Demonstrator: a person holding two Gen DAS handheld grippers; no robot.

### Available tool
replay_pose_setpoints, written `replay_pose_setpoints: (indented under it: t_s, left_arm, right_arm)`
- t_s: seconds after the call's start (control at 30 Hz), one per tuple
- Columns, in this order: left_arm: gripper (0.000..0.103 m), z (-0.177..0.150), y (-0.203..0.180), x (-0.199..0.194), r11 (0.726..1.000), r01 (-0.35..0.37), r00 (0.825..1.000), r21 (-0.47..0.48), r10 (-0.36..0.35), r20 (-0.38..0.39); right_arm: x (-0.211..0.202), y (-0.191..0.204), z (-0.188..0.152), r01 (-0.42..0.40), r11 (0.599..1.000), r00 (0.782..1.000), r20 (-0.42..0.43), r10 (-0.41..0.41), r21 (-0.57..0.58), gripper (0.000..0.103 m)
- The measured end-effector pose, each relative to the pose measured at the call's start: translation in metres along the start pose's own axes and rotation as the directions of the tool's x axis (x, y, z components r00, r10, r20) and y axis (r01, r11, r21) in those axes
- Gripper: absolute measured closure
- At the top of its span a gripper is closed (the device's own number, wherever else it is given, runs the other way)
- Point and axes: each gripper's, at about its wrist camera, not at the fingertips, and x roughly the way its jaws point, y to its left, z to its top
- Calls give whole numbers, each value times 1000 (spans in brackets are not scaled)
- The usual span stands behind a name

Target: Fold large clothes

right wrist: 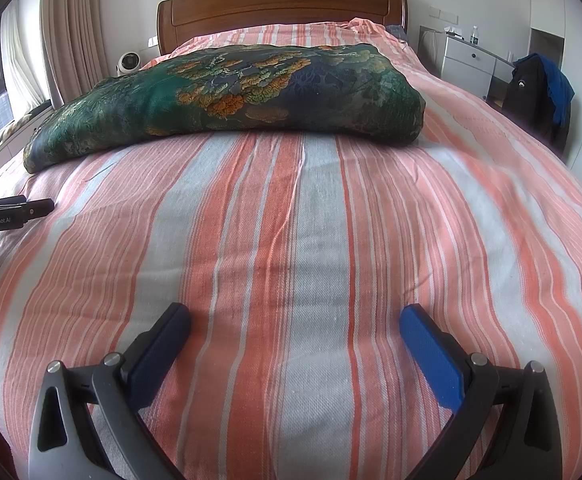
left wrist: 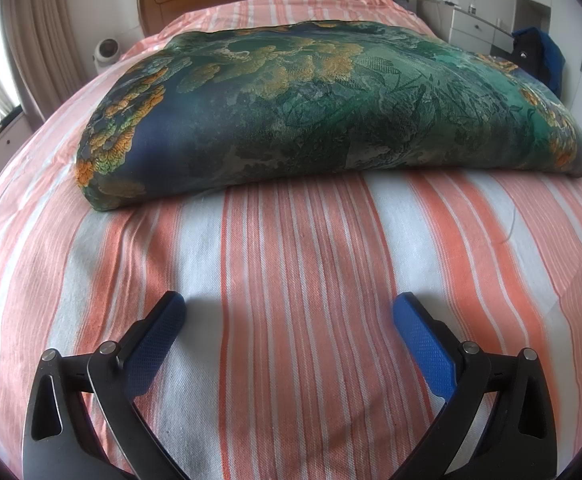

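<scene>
Left gripper (left wrist: 290,306): jaws spread wide, nothing between them, low over the striped sheet (left wrist: 291,264). Right gripper (right wrist: 295,316): jaws likewise spread and empty, over the same sheet; the left tool shows at the left edge of the right wrist view.

Beyond both, across the middle of the bed, lies the green-and-blue patterned cloth (left wrist: 311,108), already doubled into a thick, puffy bundle with a rounded near edge resting on the sheet. It sits apart from both grippers.

Judgement: soft and limp with some bulk; the surface has a sheen, so probably slippery, and layers may slide over each other. Not fragile. Best hold: pinch through all layers at the two near corners (left wrist: 95,196) and (right wrist: 411,132), one gripper each.

Far end: wooden headboard (right wrist: 283,4)
</scene>
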Motion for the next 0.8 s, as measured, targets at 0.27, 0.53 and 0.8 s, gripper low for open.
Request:
replay_pose_setpoints:
  t_s: [0.27, 0.53, 0.8]
  left_arm:
    - [0, 0, 0, 0, 1000, 0, 1000, 0, 0, 0]
    - [0, 0, 0, 0, 1000, 0, 1000, 0, 0, 0]
    - [0, 0, 0, 0, 1000, 0, 1000, 0, 0, 1]
  right_arm:
    - [0, 0, 0, 1, 1000, 1000, 2, -1, 0, 0]
    - [0, 0, -1, 2, 1000, 1000, 4, -2, 0, 0]
    - [-1, 1, -1, 9, 1000, 1000, 11, -9, -4, 0]
